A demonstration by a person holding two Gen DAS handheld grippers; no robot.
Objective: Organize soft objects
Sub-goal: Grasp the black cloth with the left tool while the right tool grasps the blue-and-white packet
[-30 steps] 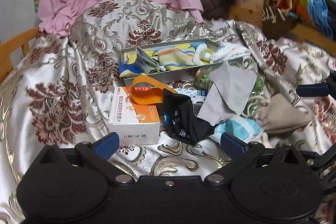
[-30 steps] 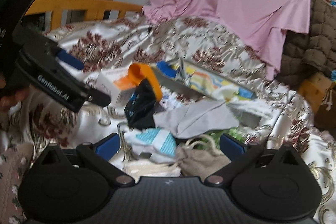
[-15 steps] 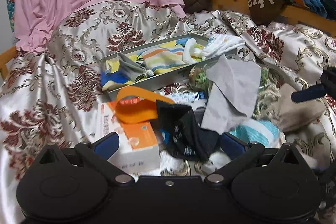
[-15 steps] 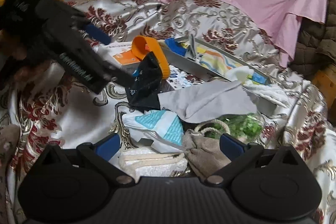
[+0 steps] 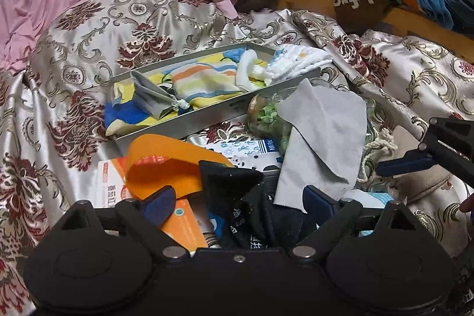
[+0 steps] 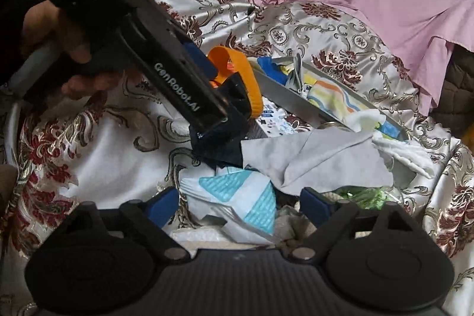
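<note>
**Soft goods on satin bedspread**

Left gripper (image 5: 237,202): jaws released, straddling crumpled black fabric pouch (image 5: 251,206), lower centre. Right gripper (image 6: 238,206): jaws released over white-teal packet (image 6: 237,197). Smooth grey cloth (image 5: 323,141), centre right; metal tray (image 5: 207,117) above.

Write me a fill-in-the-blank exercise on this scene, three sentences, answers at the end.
1. The left gripper has its fingers open around a ____ cloth item.
2. The striped pouch lies inside the ____.
3. The grey cloth partly covers a glass ____ with green contents.

Answers: black; tray; jar
</note>
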